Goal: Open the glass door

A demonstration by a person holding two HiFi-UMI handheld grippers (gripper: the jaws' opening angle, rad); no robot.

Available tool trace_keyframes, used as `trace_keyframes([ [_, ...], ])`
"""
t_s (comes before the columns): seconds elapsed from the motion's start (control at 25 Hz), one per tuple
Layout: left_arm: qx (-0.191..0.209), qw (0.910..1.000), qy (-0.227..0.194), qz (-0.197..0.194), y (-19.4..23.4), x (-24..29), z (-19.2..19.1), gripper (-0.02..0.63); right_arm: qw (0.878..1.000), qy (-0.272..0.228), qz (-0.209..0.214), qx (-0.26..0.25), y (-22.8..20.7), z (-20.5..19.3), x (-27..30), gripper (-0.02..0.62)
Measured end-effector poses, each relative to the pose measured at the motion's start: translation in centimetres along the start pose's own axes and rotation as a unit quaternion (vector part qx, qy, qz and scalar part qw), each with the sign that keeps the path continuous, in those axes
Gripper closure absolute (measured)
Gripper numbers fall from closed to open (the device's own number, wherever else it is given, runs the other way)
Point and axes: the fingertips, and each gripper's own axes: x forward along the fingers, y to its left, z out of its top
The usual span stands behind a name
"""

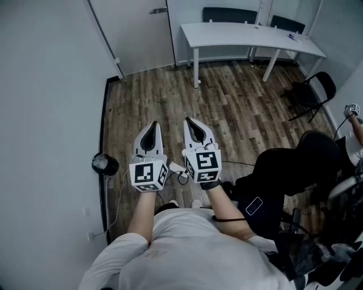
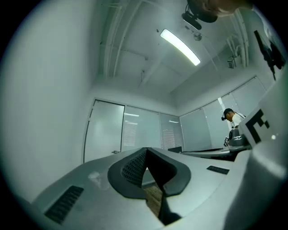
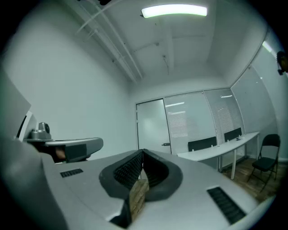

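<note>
The frosted glass door (image 1: pixel 136 34) stands closed at the far end of the room, its lever handle (image 1: pixel 159 10) on the right side. The same door (image 2: pixel 105 130) shows ahead in the left gripper view. In the right gripper view the door (image 3: pixel 152 126) and its handle (image 3: pixel 166 144) lie straight ahead. My left gripper (image 1: pixel 152 126) and right gripper (image 1: pixel 190 120) are held side by side in front of my chest, far from the door. Both point towards it. The left gripper (image 2: pixel 146 150) is shut with nothing in it. The right gripper (image 3: pixel 142 152) is shut too, also empty.
A white table (image 1: pixel 249 37) with dark chairs behind it stands to the right of the door. A black folding chair (image 1: pixel 312 90) is at the right wall. A person in black (image 1: pixel 289 175) sits close at my right. A black round object (image 1: pixel 105 164) and cable lie by the left wall.
</note>
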Motion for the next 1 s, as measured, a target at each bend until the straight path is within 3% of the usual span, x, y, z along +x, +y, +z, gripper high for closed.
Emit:
trace_keyframes([
  [0.24, -0.014, 0.9999, 0.007, 0.004, 0.2, -0.1, -0.9, 0.603, 0.999, -0.018, 0.028, 0.021, 0.6, 0.2, -0.7, 0.591],
  [0.44, -0.022, 0.9997, 0.004, -0.005, 1.6, 1.1, -1.3, 0.603, 0.999, -0.010, 0.040, -0.002, 2.7, -0.3, 1.0, 0.591],
  [0.8, -0.056, 0.9983, -0.013, -0.006, 8.6, 3.0, -1.2, 0.603, 0.999, 0.000, 0.039, -0.032, 7.0, -0.2, 6.6, 0.591],
  [1.0, -0.051, 0.9983, -0.023, -0.017, 12.5, 4.1, -1.2, 0.603, 0.999, -0.005, 0.020, -0.032, 8.9, -0.5, 10.4, 0.591],
])
